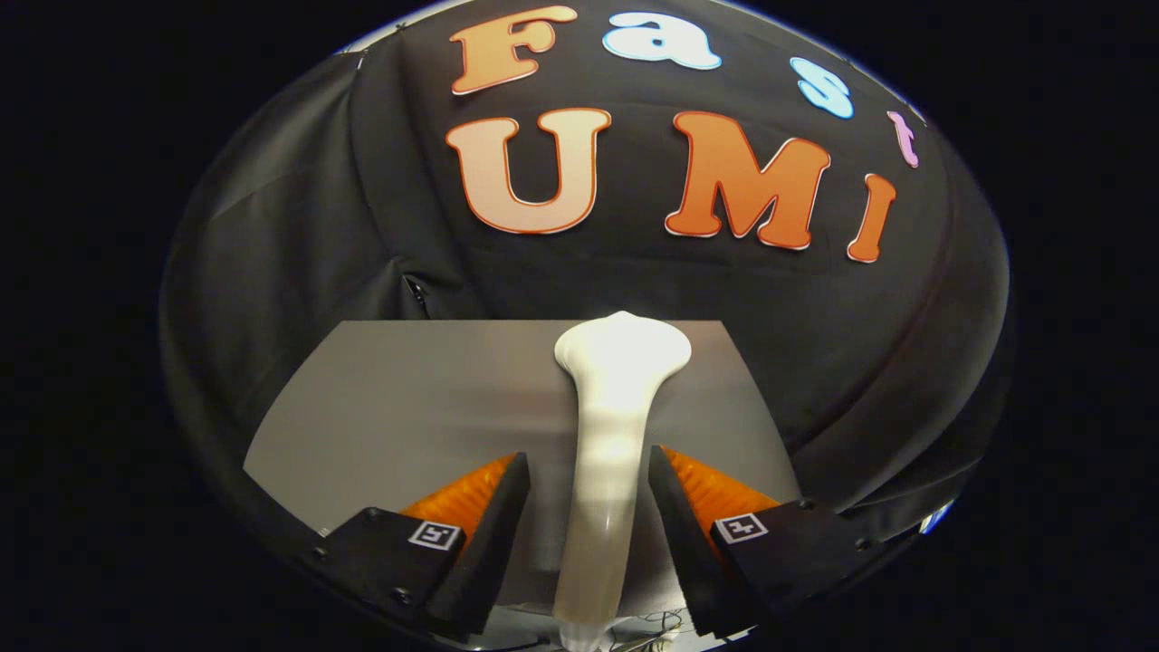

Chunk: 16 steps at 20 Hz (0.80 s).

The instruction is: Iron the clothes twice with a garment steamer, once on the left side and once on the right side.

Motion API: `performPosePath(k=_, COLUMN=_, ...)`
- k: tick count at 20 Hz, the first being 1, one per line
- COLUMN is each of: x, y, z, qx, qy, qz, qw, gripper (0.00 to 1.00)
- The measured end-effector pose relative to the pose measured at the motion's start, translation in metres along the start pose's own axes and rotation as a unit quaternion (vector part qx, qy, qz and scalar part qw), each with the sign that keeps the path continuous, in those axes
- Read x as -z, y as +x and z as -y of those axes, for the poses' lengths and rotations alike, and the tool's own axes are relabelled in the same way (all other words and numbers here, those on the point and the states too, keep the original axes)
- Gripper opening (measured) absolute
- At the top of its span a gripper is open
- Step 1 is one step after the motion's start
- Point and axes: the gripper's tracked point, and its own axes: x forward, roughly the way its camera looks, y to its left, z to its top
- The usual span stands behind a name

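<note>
The tongs point(586, 471) stand with their two fingers point(493, 525) spread to either side of the white garment steamer point(608, 435), whose slim handle runs straight up the gap between them. A thin strip of grey shows between each finger and the handle, so the fingers flank the steamer closely without visibly pressing on it; whether they actually touch it lower down, where the handle passes near the base of the tongs, I cannot tell. On what shows, the tongs are released around the handle rather than clenched on it. Each finger carries a small square black-and-white marker point(741, 526) on its outer block.

Beyond the fingertips the handle widens into the steamer's broad, rounded head point(623, 349), which lies at the far edge of the grey surface point(389, 407). The steamer is bright and glossy, and its detail is washed out by glare. Some thin wires show beside the handle's near end.

The grey surface spreads out ahead of the tongs on both sides of the steamer. Behind it hangs the booth's black cloth wall point(299, 226), with folds to the left.
</note>
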Motion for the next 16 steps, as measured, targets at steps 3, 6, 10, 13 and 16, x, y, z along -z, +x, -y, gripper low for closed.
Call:
performPosePath(k=3, x=0.009, y=0.014, z=-0.002, qx=-0.003, qy=0.005, qz=-0.024, qw=1.0, gripper=0.81)
performPosePath(k=6, x=0.011, y=0.018, z=0.002, qx=0.007, qy=0.001, qz=-0.036, qw=0.999, gripper=0.74)
performPosePath(k=10, x=0.013, y=0.018, z=0.006, qx=0.004, qy=0.023, qz=-0.048, qw=0.999, gripper=0.52)
performPosePath(k=13, x=0.012, y=0.02, z=0.006, qx=0.002, qy=0.018, qz=-0.053, qw=0.998, gripper=0.49)
performPosePath(k=16, x=0.013, y=0.012, z=0.001, qx=-0.016, qy=0.036, qz=-0.04, qw=0.998, gripper=0.43)
